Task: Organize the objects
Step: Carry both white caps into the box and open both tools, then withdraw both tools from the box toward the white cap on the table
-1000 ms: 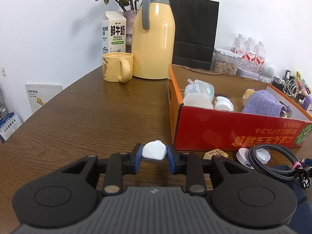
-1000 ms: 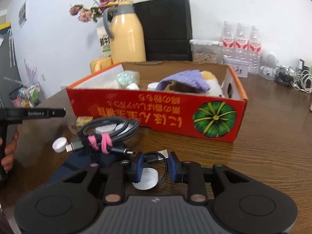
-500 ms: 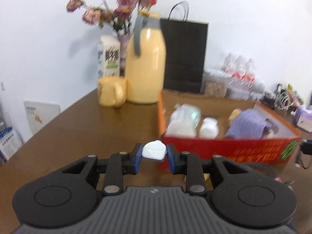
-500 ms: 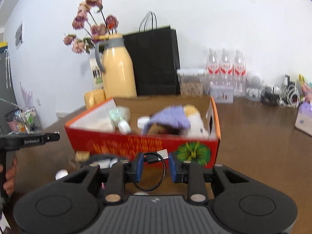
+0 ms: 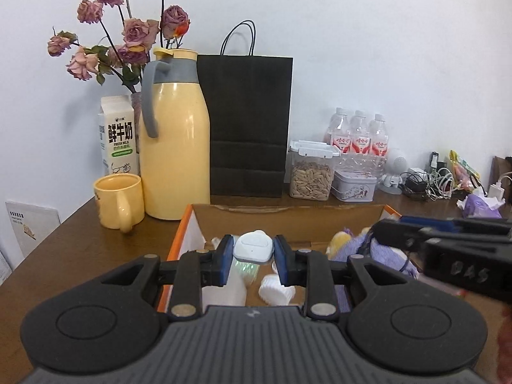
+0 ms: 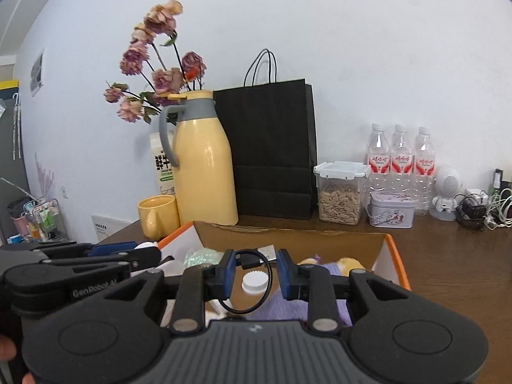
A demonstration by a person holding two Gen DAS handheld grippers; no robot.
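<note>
Tabletop milk carton (image 5: 117, 134) "FRESH MILK"; left gripper (image 5: 253, 257) clamping white device (image 5: 253, 245), right gripper (image 6: 252, 273) black cable (image 6: 252, 260).

My left gripper's body hides near wall of cardboard box (image 5: 192, 224). Purple cloth (image 5: 380, 252) partly covered by right gripper (image 5: 416, 240). Cable tangle (image 6: 480, 208) far right, too small to sort.

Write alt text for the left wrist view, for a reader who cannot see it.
The left tool grips a small white rounded device above an open orange cardboard box holding a purple cloth and white items. Behind the box on the wooden table stand a yellow mug, yellow thermos jug, milk carton and black paper bag.
</note>
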